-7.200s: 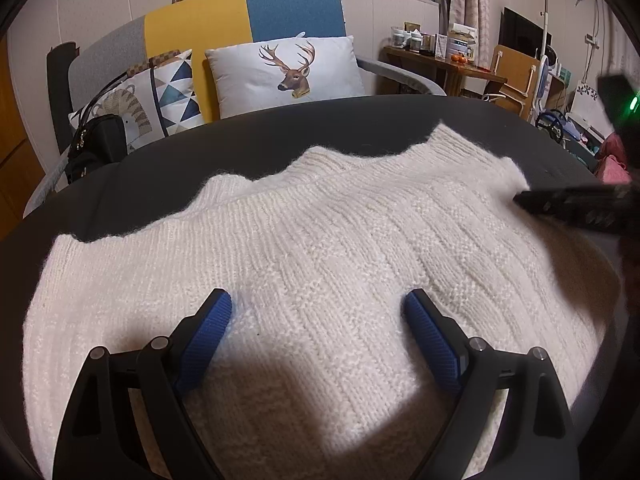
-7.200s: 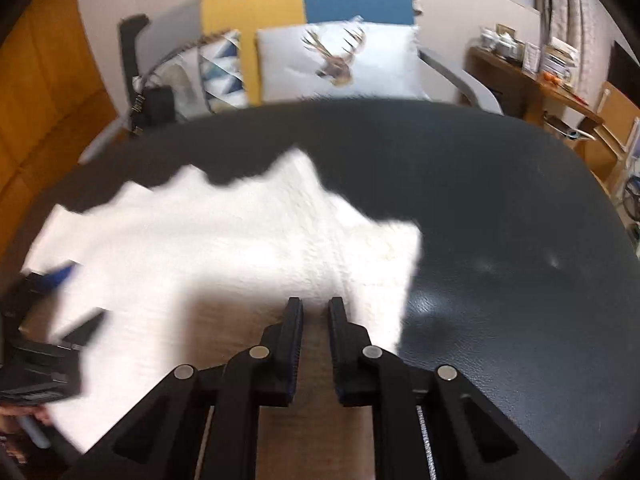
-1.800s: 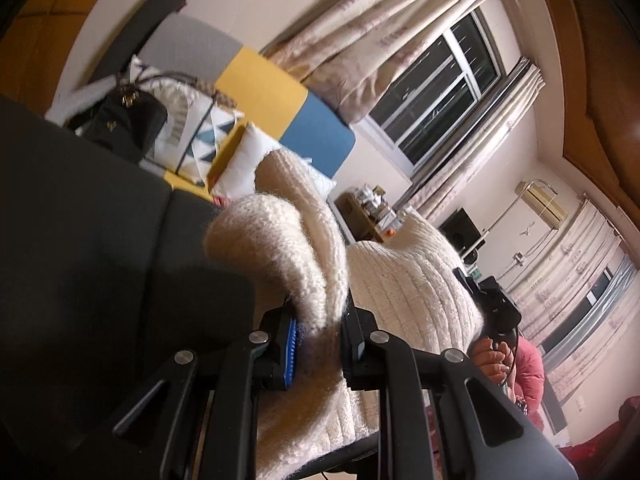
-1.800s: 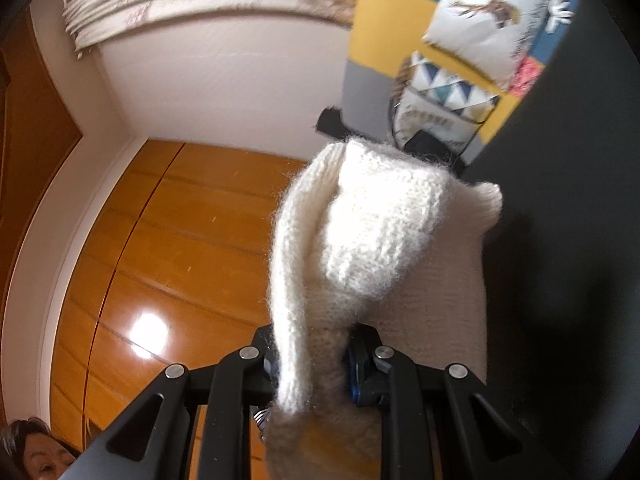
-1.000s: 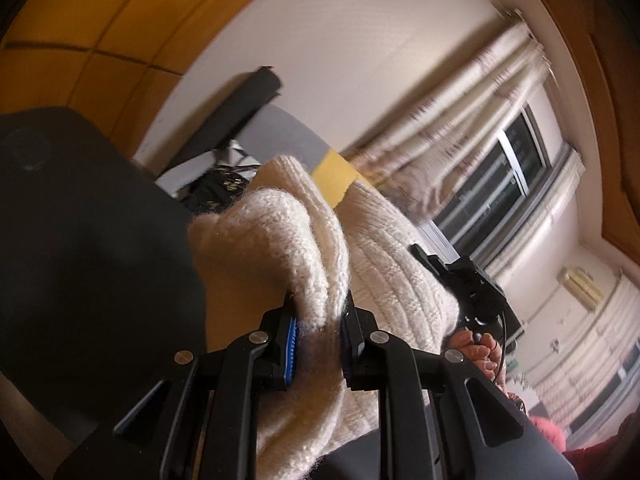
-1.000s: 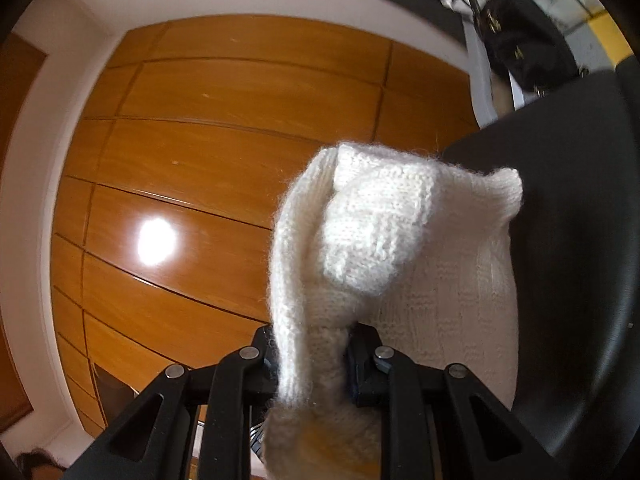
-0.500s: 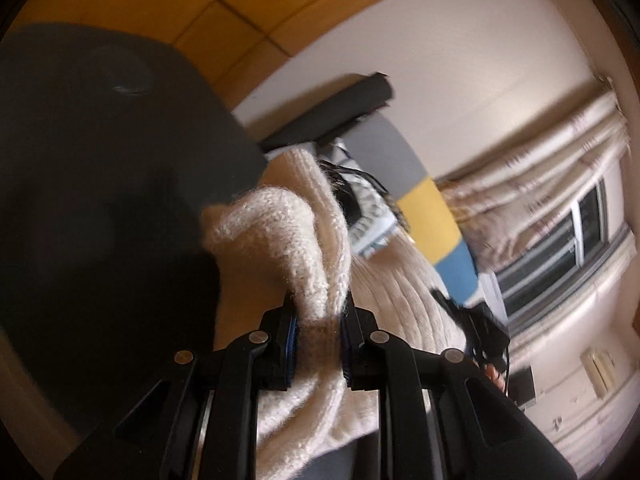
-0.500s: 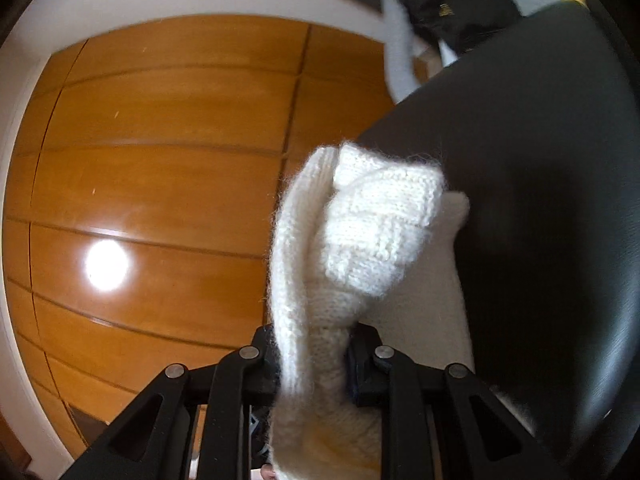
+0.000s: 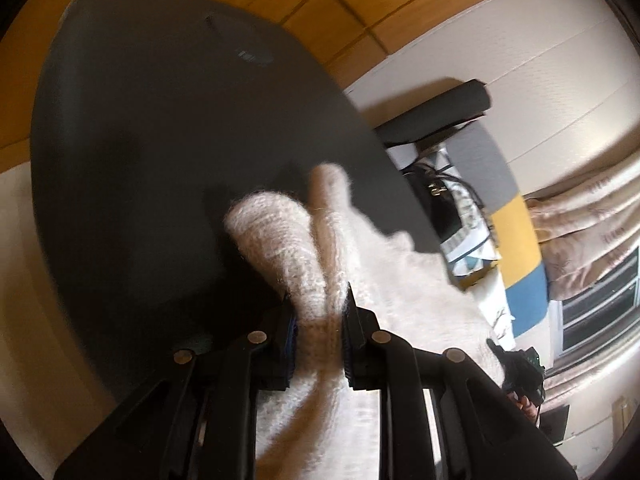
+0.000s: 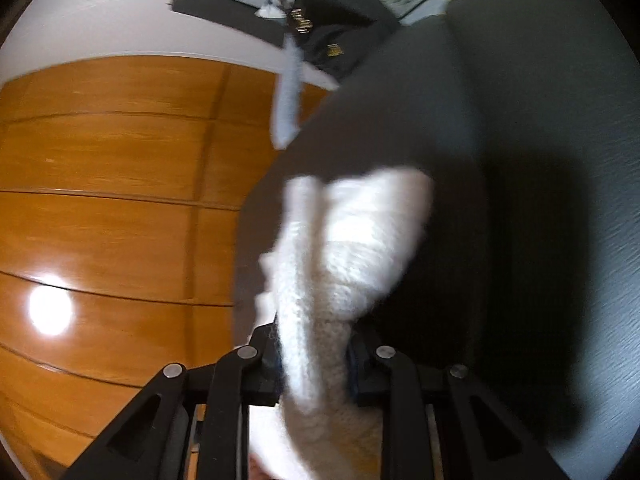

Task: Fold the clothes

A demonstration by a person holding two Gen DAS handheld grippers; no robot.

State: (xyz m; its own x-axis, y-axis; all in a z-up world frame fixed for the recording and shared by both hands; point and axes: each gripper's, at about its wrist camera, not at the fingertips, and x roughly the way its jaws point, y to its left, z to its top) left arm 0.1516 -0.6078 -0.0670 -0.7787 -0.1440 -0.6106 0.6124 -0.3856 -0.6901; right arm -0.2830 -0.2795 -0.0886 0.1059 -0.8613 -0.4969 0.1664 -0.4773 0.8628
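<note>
From the left wrist, we see our left gripper (image 9: 318,316) pinching a thick bunched fold of the white sweater (image 9: 404,304). The jaws have just eased a little wider, yet the wool fills the gap and both pads press it. The rest of the sweater trails over the dark worktop (image 9: 152,152) toward the right gripper (image 9: 520,372). It looks soft, fluffy and light, so we judge it will sag and stretch rather than hold a crease; a bite on a doubled edge seems safest.

From the right wrist, our right gripper (image 10: 314,364) likewise clamps a bunch of the sweater (image 10: 352,240), its jaws also just opened slightly but wool-filled. The knit droops onto the worktop (image 10: 540,140). The fuzzy wool could slip if the jaws loosen further.
</note>
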